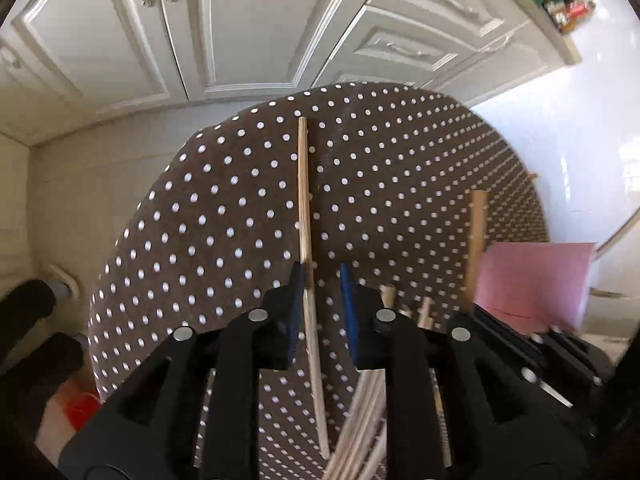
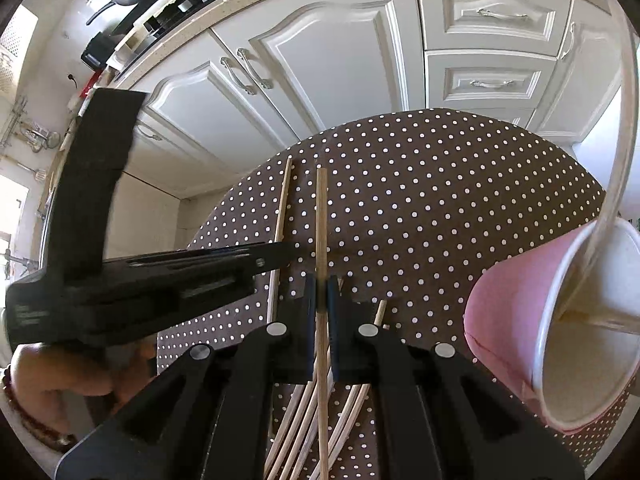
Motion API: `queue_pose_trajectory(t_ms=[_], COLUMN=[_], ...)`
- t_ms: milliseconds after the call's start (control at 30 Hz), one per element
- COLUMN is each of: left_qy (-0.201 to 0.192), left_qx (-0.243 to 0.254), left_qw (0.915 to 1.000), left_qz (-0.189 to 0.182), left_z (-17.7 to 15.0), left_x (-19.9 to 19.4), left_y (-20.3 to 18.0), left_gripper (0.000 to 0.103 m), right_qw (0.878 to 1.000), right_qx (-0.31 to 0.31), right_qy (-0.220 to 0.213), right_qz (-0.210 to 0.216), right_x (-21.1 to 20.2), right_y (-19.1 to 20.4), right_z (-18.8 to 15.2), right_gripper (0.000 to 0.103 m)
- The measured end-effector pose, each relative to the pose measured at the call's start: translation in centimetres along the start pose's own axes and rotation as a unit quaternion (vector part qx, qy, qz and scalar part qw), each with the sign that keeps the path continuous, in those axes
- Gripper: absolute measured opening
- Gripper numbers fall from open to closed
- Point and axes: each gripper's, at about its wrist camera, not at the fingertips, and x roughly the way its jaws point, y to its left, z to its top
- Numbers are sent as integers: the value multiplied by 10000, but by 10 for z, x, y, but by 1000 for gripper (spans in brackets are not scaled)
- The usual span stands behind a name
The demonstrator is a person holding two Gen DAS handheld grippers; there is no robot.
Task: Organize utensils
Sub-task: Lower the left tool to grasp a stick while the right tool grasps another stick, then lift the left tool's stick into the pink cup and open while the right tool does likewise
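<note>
White panelled kitchen cabinets back a round counter draped in brown cloth with white dots.

Item: loose wooden chopsticks, fanned on the cloth at 6 o'clock beneath the right gripper.

Item: one chopstick, clenched between the right gripper's blue pads, its length running toward 12 o'clock above the cloth.

Item: second single chopstick, lying between the jaws of the left gripper. Jaws parted; the stick sits against the left pad with a clear gap to the right pad, so it reads as released rather than gripped.

Item: pink paper cup, tipped on its side at 3 o'clock in the right wrist view, mouth toward the camera; apparently the collecting vessel.

Item: a hand at 8 o'clock, carrying the left gripper.

Risks, judged: the tipped cup may roll when a stick enters; the pinched chopstick may pivot in the pads and miss the mouth; the left gripper, if it clamps off-centre, may flick its stick off the counter edge.
</note>
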Motion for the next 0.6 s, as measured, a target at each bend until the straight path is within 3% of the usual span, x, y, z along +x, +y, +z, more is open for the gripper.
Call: queue_pose_trajectory(t_ms=[200,300,367,600], left_qy=[12,9,28,-521], left_qx=[210,312,198,575], left_qw=[9994,9987,9996,9968], left_qz=[282,398,183,-213], left_z=[7,10,8,-5], left_x=[6,6,-1,-53], left_y=[-10,-13,-7,-16], left_gripper=[19,7,6,6], right_qw=[9999,9999,9998,9990], right_qx=[74,72,40,-34], right_qy=[-61,-85,-132,-408], right_qz=[93,132,161,196], right_x=[-5,-8,-13,-42], right_y=[-1,0,2,10], right_z=[-1,-1,-1,-2], right_gripper=[4,4,4,4])
